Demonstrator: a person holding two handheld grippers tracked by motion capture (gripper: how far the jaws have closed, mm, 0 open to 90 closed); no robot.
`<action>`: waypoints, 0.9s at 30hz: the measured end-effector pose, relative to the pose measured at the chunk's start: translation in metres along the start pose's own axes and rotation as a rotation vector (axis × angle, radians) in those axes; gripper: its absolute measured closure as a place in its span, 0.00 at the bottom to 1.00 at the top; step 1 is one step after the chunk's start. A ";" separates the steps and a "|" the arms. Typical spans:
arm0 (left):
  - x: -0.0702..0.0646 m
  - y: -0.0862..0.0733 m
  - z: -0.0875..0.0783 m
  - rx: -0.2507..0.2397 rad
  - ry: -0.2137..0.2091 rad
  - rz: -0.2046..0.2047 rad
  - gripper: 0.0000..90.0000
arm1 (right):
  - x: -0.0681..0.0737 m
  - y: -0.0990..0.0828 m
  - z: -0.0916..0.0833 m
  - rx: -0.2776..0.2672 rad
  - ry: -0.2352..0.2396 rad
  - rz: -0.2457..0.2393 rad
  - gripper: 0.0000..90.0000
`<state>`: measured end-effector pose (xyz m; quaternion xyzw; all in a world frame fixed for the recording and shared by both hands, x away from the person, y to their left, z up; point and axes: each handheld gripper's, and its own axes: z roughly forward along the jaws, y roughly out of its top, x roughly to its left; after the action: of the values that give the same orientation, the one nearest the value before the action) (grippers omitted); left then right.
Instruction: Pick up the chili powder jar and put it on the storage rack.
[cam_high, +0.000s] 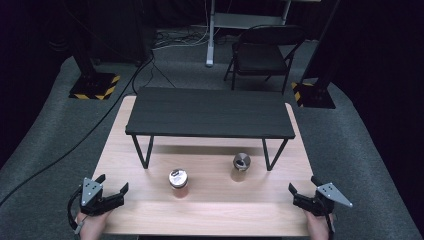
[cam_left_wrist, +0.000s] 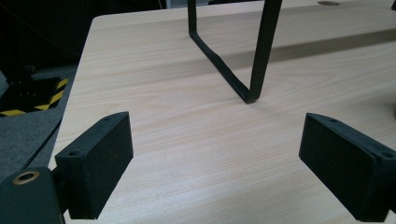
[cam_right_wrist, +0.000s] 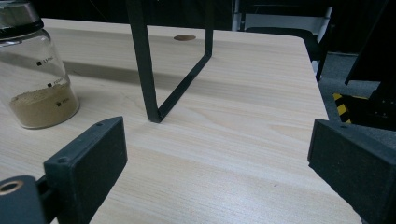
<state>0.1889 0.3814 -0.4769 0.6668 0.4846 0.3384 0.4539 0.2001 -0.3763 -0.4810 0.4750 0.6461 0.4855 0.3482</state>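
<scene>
At the near edge of the wooden table (cam_high: 150, 220) I hold both tools low and level, one at each corner. My left gripper (cam_high: 116, 191) has its jaws spread wide with nothing between them; in the left gripper view I see bare wood between the pads and, beyond, a black leg of the small shelf (cam_high: 210, 112) that stands across the middle of the table. My right gripper (cam_high: 295, 194) is likewise wide open and empty.

Two spice jars stand under the shelf's front edge, well apart from either tool. One, the copper-toned jar (cam_high: 178, 184), sits left of centre. Its neighbour, the glass jar (cam_right_wrist: 36, 70), has a dark lid and tan powder in its lower part; it stands ahead and to the left of my right gripper, near the shelf's right leg.

I judge this to be the outset: nothing is grasped and the shelf top is bare. Probably the jars are meant to go up on it. My next move calls for reaching forward and inward with the right tool, keeping the jaws wide, and bringing the pads around the glass jar's body below the lid without tipping it or striking the shelf leg.
</scene>
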 end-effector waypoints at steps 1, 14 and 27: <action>0.000 0.000 0.000 0.001 0.001 0.003 0.10 | 0.000 0.000 0.000 0.001 0.001 0.000 0.04; 0.010 0.000 -0.001 0.006 -0.057 -0.005 0.05 | -0.002 0.003 0.004 0.010 0.041 -0.011 0.05; 0.017 -0.006 0.002 -0.043 -0.170 0.030 0.05 | -0.004 0.005 0.006 0.022 0.068 -0.016 0.05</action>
<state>0.1942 0.3978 -0.4828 0.6903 0.4270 0.2978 0.5025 0.2081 -0.3779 -0.4781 0.4569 0.6664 0.4916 0.3248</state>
